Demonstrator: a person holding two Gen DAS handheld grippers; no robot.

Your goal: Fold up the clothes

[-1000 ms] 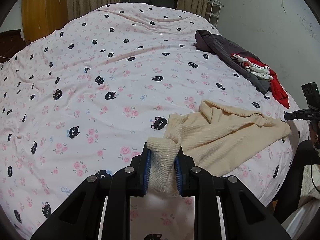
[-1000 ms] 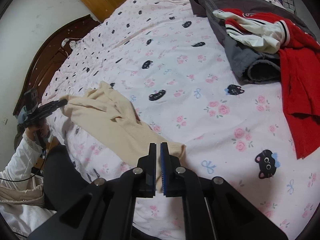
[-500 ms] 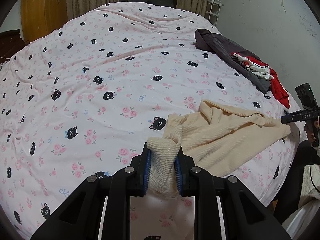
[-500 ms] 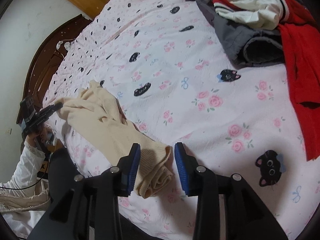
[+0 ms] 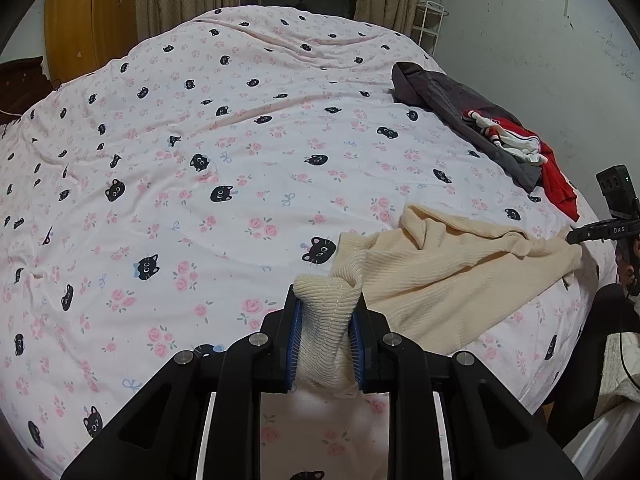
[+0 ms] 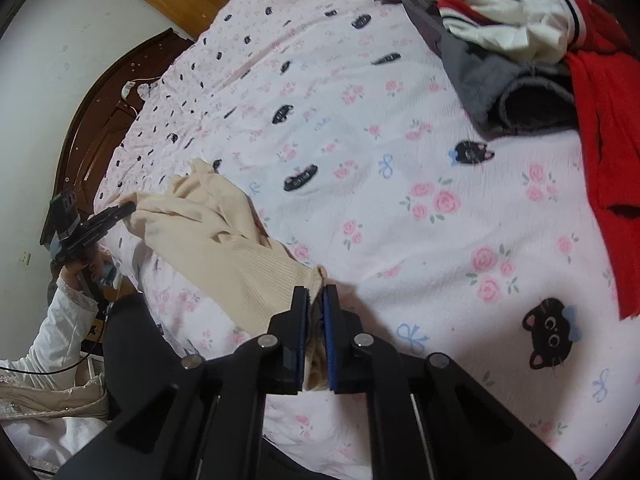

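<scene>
A cream ribbed sweater [image 5: 448, 268] lies crumpled near the bed's front edge, stretched between both grippers. My left gripper [image 5: 325, 320] is shut on a thick bunch of its ribbed hem. In the right wrist view the same sweater [image 6: 224, 240] runs from the left toward my right gripper [image 6: 316, 300], which is shut on its near corner. The right gripper [image 5: 588, 234] also shows at the far right of the left wrist view, pinching the sweater's other end. The left gripper [image 6: 116, 214] appears far left in the right wrist view, held by a hand in a white sleeve.
The bed carries a pink duvet [image 5: 240, 168] printed with black cats and roses. A heap of grey, red and white clothes [image 6: 540, 48] lies at the right side, also visible as a pile [image 5: 500, 140]. A dark wooden headboard [image 6: 100, 120] and white wall stand beyond.
My right gripper opened over the sweater's corner half a second ago and has now shut on it. The left gripper kept its hold and barely moved.
</scene>
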